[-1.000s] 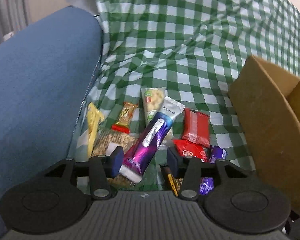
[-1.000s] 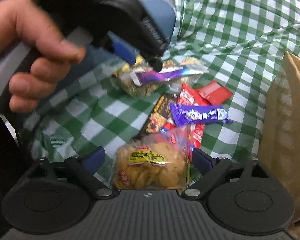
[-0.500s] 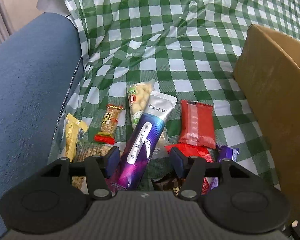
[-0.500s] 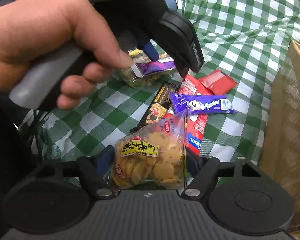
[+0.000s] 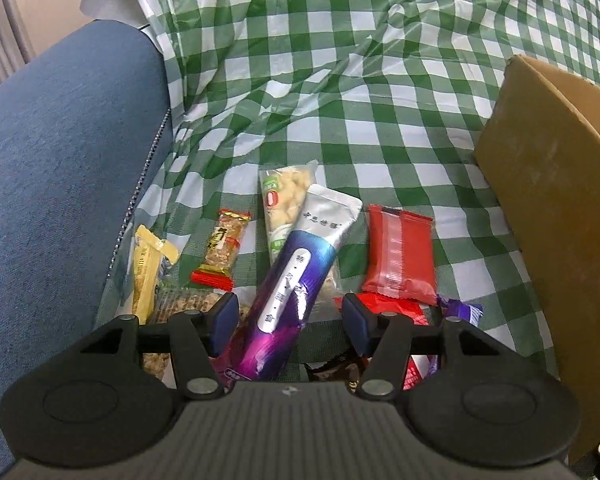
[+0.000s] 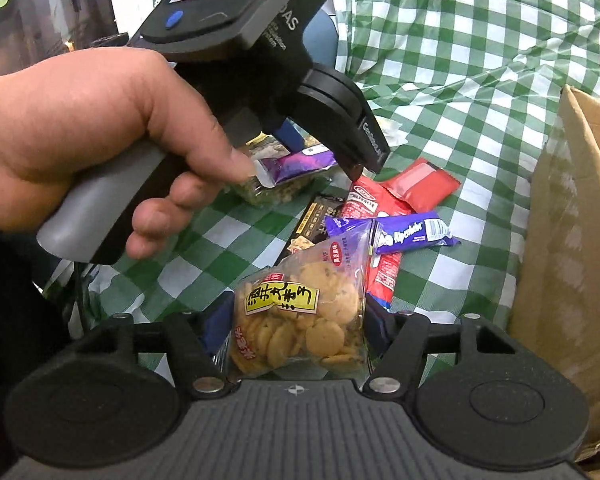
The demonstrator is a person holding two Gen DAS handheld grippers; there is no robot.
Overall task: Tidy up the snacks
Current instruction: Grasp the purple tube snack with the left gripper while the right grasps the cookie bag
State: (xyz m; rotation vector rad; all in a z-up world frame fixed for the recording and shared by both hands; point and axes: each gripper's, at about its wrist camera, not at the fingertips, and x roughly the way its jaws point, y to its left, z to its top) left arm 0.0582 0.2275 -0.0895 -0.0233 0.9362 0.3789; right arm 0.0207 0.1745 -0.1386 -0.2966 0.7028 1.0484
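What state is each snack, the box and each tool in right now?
Clear bag of round yellow crackers: gripped, lifted.
Right tool: has just been closing, shut on the bag.
Long purple and silver foil packet: lying flat between open jaws.
Left tool: open, has just widened.
Red rectangular wrapper: lying flat.
Brown cardboard box: open-topped.

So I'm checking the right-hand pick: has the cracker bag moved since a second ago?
Yes. The cracker bag has tilted up off the checked cloth, between the closing right gripper pads.

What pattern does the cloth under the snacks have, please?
Green and white checks on the cloth, best in the left wrist view.
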